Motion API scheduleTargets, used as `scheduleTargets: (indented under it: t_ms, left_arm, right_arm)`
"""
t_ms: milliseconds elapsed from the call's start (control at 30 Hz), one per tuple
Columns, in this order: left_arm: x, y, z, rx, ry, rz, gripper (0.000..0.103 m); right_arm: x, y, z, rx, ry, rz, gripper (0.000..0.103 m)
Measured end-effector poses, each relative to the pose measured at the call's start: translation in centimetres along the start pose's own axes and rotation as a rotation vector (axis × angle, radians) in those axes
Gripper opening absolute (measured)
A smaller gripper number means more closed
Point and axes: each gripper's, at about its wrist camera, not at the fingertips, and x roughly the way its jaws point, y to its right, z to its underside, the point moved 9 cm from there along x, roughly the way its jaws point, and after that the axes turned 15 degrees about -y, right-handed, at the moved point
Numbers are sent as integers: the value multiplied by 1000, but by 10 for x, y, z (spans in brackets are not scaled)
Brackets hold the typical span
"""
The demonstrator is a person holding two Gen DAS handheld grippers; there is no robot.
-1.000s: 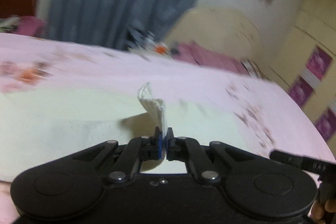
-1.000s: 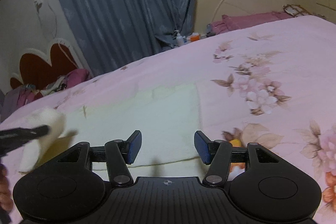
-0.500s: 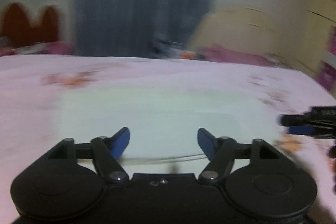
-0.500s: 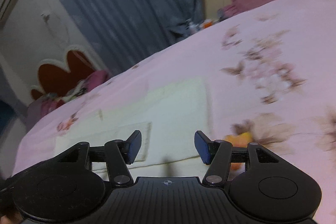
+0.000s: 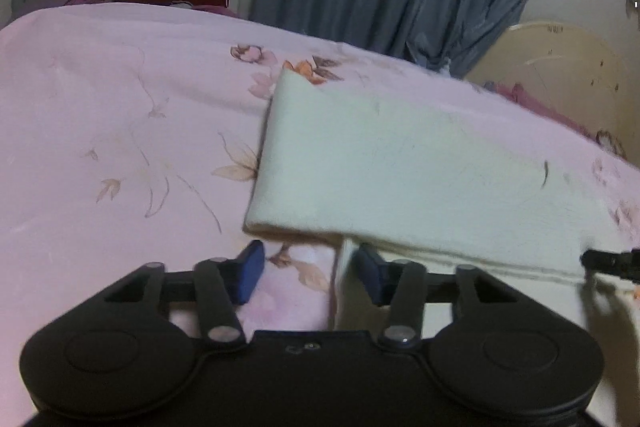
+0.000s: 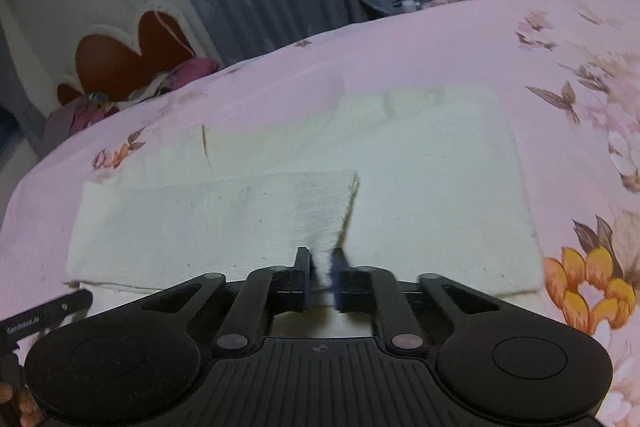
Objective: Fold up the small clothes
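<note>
Across pink floral bed (image 5: 100,107), cream garment (image 6: 420,187) lies flat, one strip already folded over the body. Right hand-held gripper (image 6: 323,273) just snapped shut, pinching near edge of folded strip, likely to lift it for next fold. Left hand-held gripper (image 5: 310,273) partly open, jaws just narrowing, nothing between pads; garment's near corner lies just ahead, probably next grab.

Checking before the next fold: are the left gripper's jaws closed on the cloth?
No, the left gripper stands open, pads apart at the white cloth's near edge.
</note>
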Motion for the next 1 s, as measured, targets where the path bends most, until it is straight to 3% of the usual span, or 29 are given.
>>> scheduleTargets:
  t_ms: [33,167,267,300,333,433,867,1000]
  left_arm:
    - [0,-2,-2,-9,11,8,38]
    - [5,-2,-7,34,9,6,36]
    - [5,1,-10,75,2,-6,32]
    - [6,2,-11,93,1,-9,26]
    - [6,4,-12,110,-1,-9,17]
    - [8,11,-14,152,-11,-3,3]
    - [13,15,-13,202,-17,-14,3]
    - [12,15,-15,225,-66,-3,4]
  right_arm:
    - [-2,-3,-1,-25,8,7,5]
    - [-32,-4,-12,-62,105,27,4]
    - [-69,16,-20,-28,202,79,4]
    - [-75,28,-19,-18,208,107,4]
    - [-74,40,-16,-8,186,127,4]
    - [-66,62,-5,18,135,136,4]
    - [-58,67,1,4,136,166,4]
    - [-31,84,14,35,24,190,4]
